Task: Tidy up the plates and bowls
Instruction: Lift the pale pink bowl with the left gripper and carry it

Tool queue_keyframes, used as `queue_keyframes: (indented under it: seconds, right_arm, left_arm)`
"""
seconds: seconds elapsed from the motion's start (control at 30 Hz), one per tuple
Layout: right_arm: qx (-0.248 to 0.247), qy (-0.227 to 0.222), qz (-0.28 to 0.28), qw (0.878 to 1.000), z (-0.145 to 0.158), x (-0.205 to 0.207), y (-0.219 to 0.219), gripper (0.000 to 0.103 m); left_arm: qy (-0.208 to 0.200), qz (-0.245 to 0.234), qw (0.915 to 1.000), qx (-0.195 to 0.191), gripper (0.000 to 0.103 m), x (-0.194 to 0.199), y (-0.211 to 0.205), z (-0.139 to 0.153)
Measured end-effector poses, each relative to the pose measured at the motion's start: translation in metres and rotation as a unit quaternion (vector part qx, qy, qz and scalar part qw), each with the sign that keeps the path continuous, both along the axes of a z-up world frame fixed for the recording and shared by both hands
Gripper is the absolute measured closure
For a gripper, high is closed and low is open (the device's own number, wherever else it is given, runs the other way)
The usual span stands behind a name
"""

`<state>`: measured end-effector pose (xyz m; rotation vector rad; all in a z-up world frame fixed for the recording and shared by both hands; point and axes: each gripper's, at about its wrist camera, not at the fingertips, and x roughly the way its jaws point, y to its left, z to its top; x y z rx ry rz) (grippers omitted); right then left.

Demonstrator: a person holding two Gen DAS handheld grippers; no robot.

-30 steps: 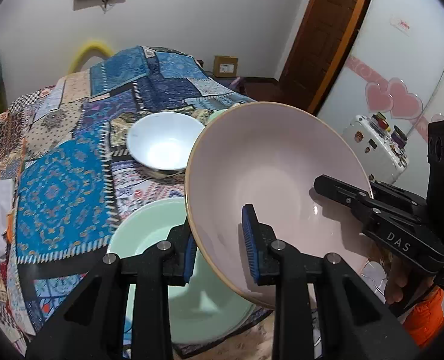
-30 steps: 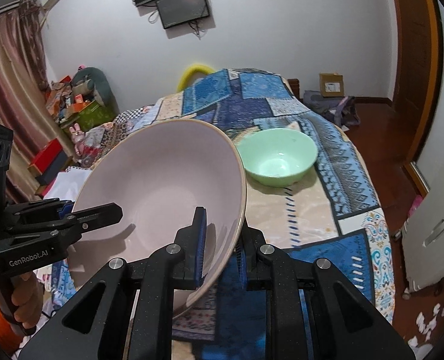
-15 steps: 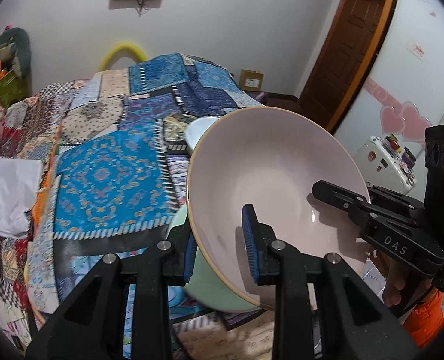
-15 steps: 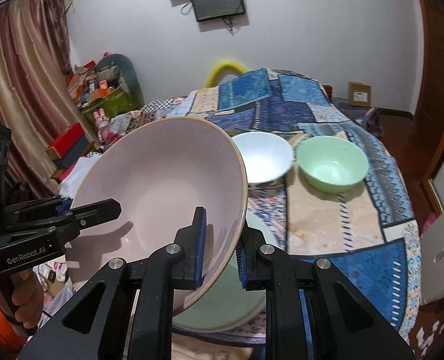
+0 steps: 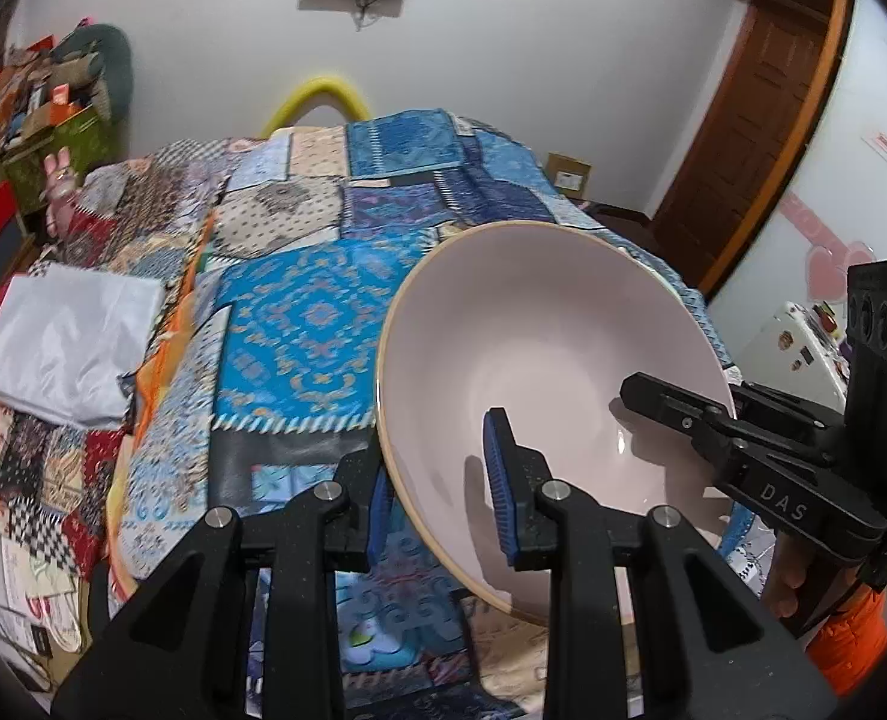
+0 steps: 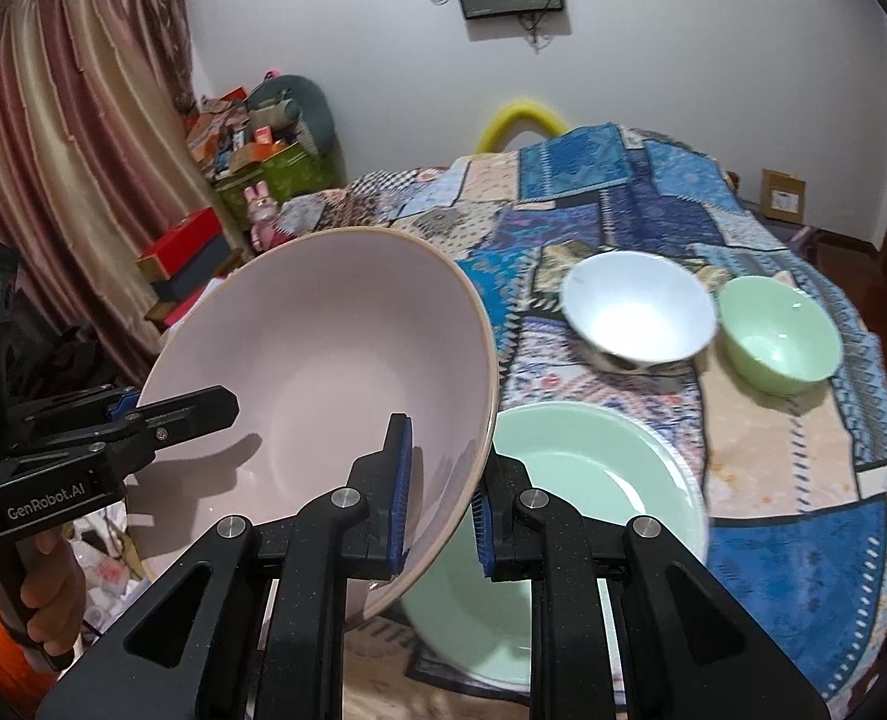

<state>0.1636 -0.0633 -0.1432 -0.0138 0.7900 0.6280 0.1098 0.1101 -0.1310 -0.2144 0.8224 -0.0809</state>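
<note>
Two-handed carry of a large pink bowl [image 5: 551,372] above a quilt-covered table [image 5: 317,324]. The left gripper [image 5: 437,492] pinches the bowl wall near its own side, one blue pad inside the bowl and one outside; the right gripper [image 6: 440,495] does the same on the opposite wall. Both are therefore closed on the rim, though the exact pad contact on the outer faces is partly masked by the bowl wall itself. The paired grip appears chosen because the bowl is wide and its wall thin: a single pinch would likely let it swing. The bowl is tilted, its opening turned toward each camera, and is held clear of the table.

Ahead of and just right of the right gripper lies a green plate [image 6: 593,480], partly covered by the fingers and the pink bowl. Farther ahead stand a white bowl [image 6: 638,312] and, touching or just beside it, a small green bowl [image 6: 776,330]; motion blur leaves the contact uncertain. A dark object under the white bowl cannot be identified.

In the left view the bowl hides all three dishes, so its height above the plate cannot be judged there. The bowl's underside and lower rim are out of sight in both views.
</note>
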Motion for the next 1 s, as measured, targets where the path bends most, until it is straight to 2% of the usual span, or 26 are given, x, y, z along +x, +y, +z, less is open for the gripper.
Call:
queue_keyframes:
  seconds: [0.17,0.43,1.0]
  right_arm:
    - [0.009,0.024,0.020,0.999,-0.009,0.003,0.020,0.087]
    - [-0.002,0.042,0.042,0.998,-0.026,0.004,0.045,0.087]
    - [-0.049,0.090,0.072,0.992,-0.071,0.012,0.076,0.087]
  left_arm:
    - [0.014,0.016,0.9998,-0.001,0.075,-0.007,0.021,-0.010]
    - [0.042,0.038,0.9984,-0.003,0.075,-0.009,0.046,-0.035]
    - [0.111,0.062,0.9918,-0.015,0.075,-0.002,0.075,-0.097]
